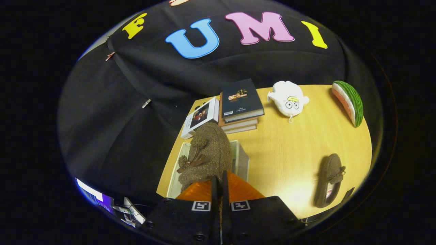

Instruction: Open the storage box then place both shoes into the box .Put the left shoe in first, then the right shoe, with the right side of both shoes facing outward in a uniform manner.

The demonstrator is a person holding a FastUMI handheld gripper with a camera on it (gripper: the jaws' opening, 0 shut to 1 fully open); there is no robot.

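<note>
Brown slipper (207, 153) being pinched at heel by hand-held gripper (220, 183), held over open storage box (240, 160); lowering level advised, bow side outward.

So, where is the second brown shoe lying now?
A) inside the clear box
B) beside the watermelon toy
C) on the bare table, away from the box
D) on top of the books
C: the second shoe lies on the wooden table, apart from the box.
</note>
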